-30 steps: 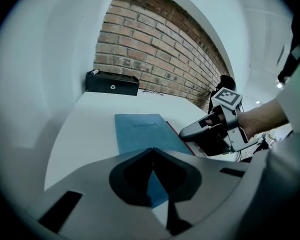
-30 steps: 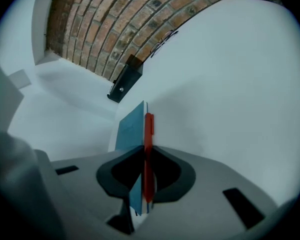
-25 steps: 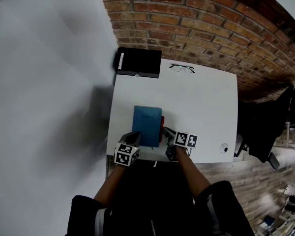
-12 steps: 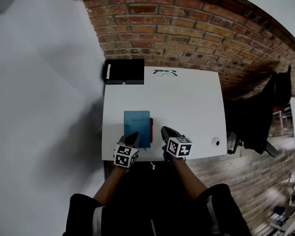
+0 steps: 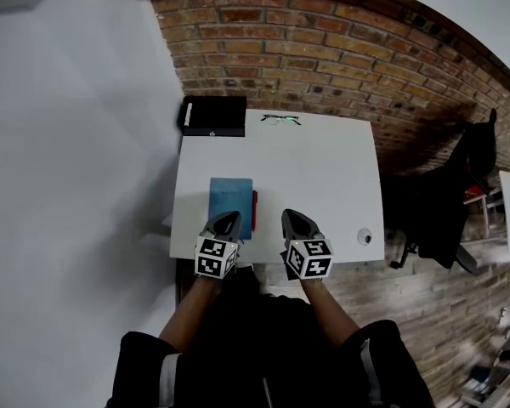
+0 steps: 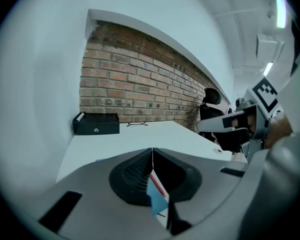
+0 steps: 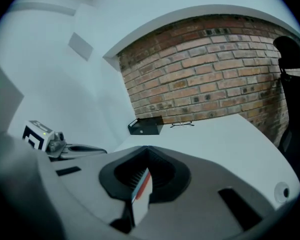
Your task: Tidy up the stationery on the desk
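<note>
A blue notebook (image 5: pixel 229 199) lies flat near the desk's front left, with a red pen (image 5: pixel 254 207) alongside its right edge. My left gripper (image 5: pixel 230 217) hovers over the notebook's near end, shut and empty. My right gripper (image 5: pixel 291 216) hangs just right of the pen, also shut with nothing in it. In the left gripper view the shut jaws meet at the left gripper (image 6: pixel 152 150), and slivers of notebook (image 6: pixel 157 200) and pen show beneath. The right gripper view shows its jaws together at the right gripper (image 7: pixel 147 148), the left gripper (image 7: pixel 65 148) beside it.
A black box (image 5: pixel 213 116) stands at the white desk's (image 5: pixel 323 168) far left corner, with glasses (image 5: pixel 280 119) to its right against the brick wall. A small round fitting (image 5: pixel 365 237) sits near the front right corner. A dark office chair (image 5: pixel 446 202) stands right of the desk.
Both grippers have risen and drawn back from the notebook and pen toward the desk's near edge. The right gripper has rolled and left the pen's side.
</note>
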`<move>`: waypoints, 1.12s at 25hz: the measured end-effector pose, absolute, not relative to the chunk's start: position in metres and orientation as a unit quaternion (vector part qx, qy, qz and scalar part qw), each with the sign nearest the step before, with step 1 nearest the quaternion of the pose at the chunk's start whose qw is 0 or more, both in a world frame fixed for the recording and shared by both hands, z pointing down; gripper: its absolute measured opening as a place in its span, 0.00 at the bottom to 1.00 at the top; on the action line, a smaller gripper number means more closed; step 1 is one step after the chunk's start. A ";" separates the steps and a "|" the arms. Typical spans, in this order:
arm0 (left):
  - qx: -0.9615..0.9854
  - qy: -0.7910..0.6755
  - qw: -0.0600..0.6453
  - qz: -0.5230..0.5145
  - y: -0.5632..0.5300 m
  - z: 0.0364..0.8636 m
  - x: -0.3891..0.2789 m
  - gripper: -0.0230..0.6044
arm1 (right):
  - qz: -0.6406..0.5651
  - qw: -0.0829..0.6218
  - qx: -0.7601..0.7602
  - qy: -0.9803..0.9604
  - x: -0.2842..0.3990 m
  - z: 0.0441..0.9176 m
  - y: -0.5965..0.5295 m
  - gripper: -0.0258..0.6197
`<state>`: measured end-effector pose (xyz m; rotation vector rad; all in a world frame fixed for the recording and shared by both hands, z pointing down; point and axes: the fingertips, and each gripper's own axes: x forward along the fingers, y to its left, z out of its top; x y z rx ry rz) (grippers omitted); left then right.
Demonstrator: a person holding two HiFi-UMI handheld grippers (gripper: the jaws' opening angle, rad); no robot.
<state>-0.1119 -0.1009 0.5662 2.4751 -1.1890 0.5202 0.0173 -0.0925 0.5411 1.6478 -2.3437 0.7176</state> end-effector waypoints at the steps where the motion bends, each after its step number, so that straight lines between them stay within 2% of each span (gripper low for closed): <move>1: 0.871 -0.424 0.170 0.180 -0.095 0.561 -0.110 0.06 | 0.235 0.093 0.553 -0.794 0.020 0.534 -0.085 0.07; 14: 0.871 -0.440 0.134 0.174 -0.004 0.521 -0.101 0.06 | 0.210 0.076 0.548 -0.806 0.033 0.510 0.017 0.07; 28: 0.872 -0.447 0.119 0.162 0.043 0.506 -0.090 0.06 | 0.186 0.060 0.551 -0.812 0.051 0.486 0.066 0.07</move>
